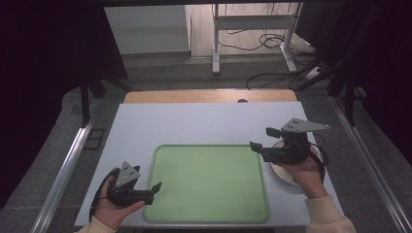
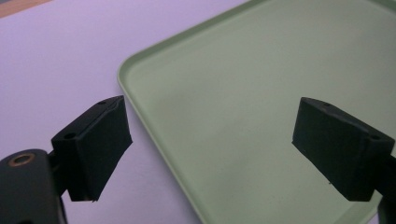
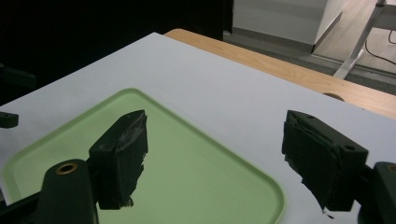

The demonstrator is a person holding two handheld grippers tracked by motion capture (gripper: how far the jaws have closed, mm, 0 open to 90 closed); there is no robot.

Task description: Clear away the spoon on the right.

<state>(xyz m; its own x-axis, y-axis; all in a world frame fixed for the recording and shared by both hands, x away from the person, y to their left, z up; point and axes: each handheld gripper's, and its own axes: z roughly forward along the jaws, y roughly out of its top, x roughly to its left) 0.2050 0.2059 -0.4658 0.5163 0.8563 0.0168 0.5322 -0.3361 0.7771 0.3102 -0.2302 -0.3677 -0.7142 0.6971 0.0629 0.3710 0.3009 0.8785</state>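
I see a pale green tray (image 1: 209, 182) with rounded corners and a low raised rim, bare inside, lying flat on the white desk (image 1: 194, 121) near my edge. My left tongs (image 1: 154, 189) sit low at the tray's left rim, jaws spread wide and holding nothing. My right tongs (image 1: 260, 141) hover off the tray's right far corner, also wide and unloaded, above what may be a round plate (image 1: 284, 172), mostly hidden by the hand.
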